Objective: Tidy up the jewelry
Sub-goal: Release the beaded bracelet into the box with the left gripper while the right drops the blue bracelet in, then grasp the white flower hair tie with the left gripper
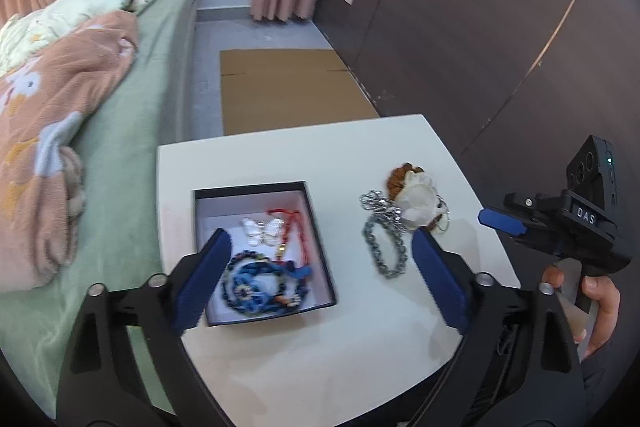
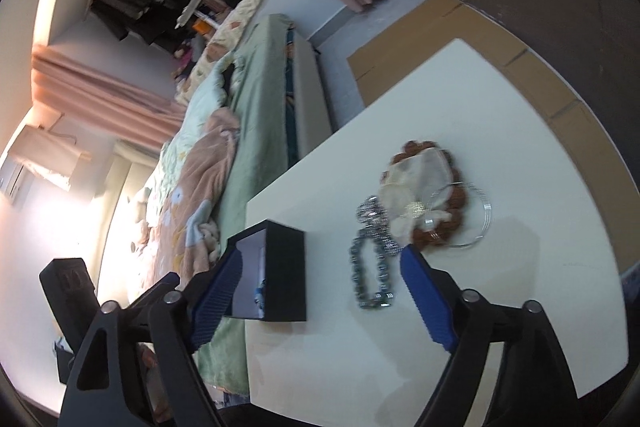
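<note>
A black jewelry box point(image 1: 320, 227) with a white lining stands on the white table point(image 1: 320, 347). It holds a blue bead bracelet point(image 1: 264, 283), a clear butterfly piece point(image 1: 264, 230) and a red cord point(image 1: 298, 231). To its right lie a silver chain bracelet point(image 1: 384, 247), a white flower piece point(image 1: 418, 199) and brown beads point(image 1: 400, 177). My left gripper point(image 1: 320, 251) is open and empty above the box. My right gripper point(image 2: 322, 259) is open and empty, near the silver bracelet point(image 2: 370, 275), the flower piece point(image 2: 416, 187) and the box point(image 2: 286, 275).
A bed with a green sheet point(image 1: 132, 147) and a pink blanket point(image 1: 52, 131) runs along the table's left side. Flat cardboard point(image 1: 288, 87) lies on the floor beyond the table. A dark wall point(image 1: 480, 27) stands at the right. The right gripper's body point(image 1: 576, 227) hangs off the table's right edge.
</note>
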`<state>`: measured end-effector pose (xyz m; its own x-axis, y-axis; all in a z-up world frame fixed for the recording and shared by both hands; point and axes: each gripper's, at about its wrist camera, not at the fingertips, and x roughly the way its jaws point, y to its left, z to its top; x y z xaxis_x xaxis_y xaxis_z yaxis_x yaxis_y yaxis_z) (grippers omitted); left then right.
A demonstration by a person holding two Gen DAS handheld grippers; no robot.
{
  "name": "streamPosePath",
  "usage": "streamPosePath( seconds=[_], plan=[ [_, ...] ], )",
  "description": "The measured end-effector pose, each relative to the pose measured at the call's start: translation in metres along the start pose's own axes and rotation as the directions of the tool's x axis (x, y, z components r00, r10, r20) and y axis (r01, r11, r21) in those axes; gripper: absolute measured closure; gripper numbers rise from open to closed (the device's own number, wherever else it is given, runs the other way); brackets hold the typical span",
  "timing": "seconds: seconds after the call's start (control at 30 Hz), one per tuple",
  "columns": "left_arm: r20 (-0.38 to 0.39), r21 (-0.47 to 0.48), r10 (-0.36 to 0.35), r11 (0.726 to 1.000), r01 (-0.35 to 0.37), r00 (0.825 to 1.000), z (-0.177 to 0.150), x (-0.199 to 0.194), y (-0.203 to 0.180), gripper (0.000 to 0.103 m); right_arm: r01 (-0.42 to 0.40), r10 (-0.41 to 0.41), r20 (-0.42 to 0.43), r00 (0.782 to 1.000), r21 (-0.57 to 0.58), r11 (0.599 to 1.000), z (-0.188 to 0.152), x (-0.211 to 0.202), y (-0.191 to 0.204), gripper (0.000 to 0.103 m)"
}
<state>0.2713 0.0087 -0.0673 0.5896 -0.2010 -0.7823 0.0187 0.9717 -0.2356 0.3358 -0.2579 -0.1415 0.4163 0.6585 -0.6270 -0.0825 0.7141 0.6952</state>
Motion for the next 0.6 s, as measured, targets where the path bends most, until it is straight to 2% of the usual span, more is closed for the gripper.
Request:
streamPosePath(
  seconds=[0.13,0.33,0.4,0.47,0.6],
  plan=[
    [-0.019,0.015,-0.023,1.0,0.023,1.0,0.004,0.015,-0.016,0.02,0.01,-0.01,0.01,1.0,0.034,0.999,0.004,-0.006,-0.012,0.037],
    [-0.048,0.047,-0.061,0.997,0.063,0.997,0.009,0.042,-0.043,0.021,0.036,-0.039,0.03,0.999,0.081,0.996,0.009,-0.018,-0.027,0.042],
    [-0.062,0.057,-0.074,0.995,0.078,0.995,0.01,0.053,-0.052,0.021,0.056,-0.059,0.023,0.998,0.102,0.993,0.011,-0.02,-0.034,0.055],
    [-0.077,0.07,-0.086,0.993,0.092,0.993,0.011,0.062,-0.061,0.025,0.068,-0.071,0.017,0.997,0.125,0.99,0.011,-0.021,-0.042,0.059],
    [-0.106,0.093,-0.113,0.988,0.123,0.988,0.011,0.085,-0.08,0.025,0.099,-0.105,0.029,0.994,0.149,0.984,0.015,-0.027,-0.053,0.059]
  ],
)
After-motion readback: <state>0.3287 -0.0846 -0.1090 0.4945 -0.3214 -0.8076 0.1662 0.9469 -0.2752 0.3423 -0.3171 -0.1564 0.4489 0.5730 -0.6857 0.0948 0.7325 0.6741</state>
